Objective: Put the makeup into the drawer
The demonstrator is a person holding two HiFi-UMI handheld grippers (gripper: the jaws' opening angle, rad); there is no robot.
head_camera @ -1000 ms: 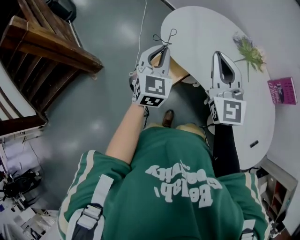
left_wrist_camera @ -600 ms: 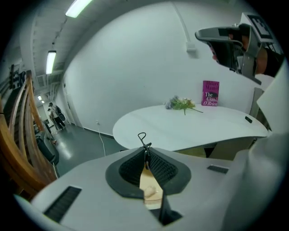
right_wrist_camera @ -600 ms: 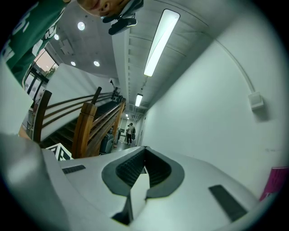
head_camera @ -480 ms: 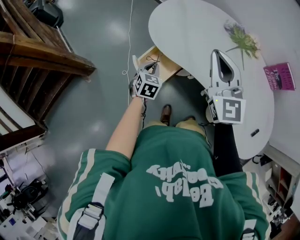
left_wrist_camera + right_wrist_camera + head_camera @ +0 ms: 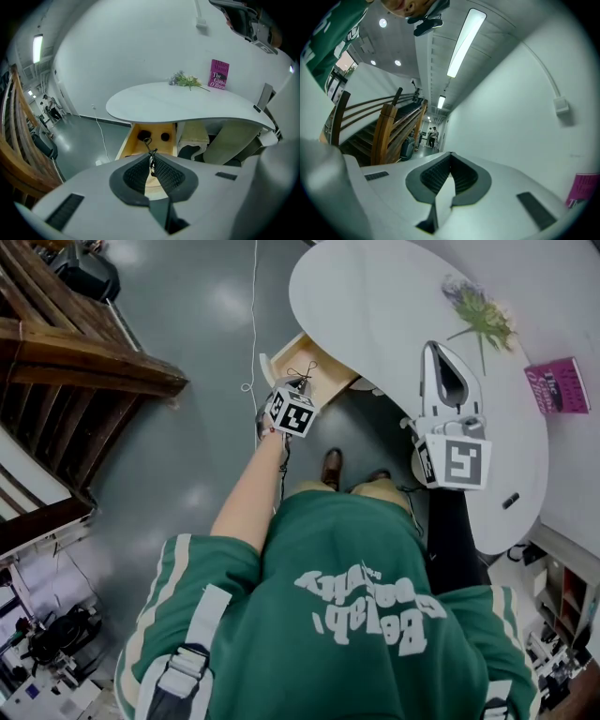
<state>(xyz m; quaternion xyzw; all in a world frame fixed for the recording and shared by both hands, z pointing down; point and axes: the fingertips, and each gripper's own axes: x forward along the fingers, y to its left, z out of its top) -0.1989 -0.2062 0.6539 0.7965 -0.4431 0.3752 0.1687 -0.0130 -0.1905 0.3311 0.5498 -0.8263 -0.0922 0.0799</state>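
**A:** Down comes the left gripper (image 5: 151, 157). A second ago it was up at tabletop height; now it hangs just above the open wooden drawer (image 5: 131, 146), tilted toward it.

**B:** Carrying what?

**A:** Its jaws are pinched narrow on the black wire makeup tool (image 5: 147, 140), an eyelash curler by its loops, I'd guess. The looped end pokes past the tips, over the drawer but not yet resting in it.

**B:** So it's nearly delivered?

**A:** I'd judge so. What's left is the last dip into the drawer and letting go. Two dark round things (image 5: 165, 136) lie at the drawer's far end.

**B:** And the right gripper (image 5: 437, 349)?

**A:** Hardly shifted. It sits well above the drawer, over the white table (image 5: 375, 315), jaws closed together on nothing.
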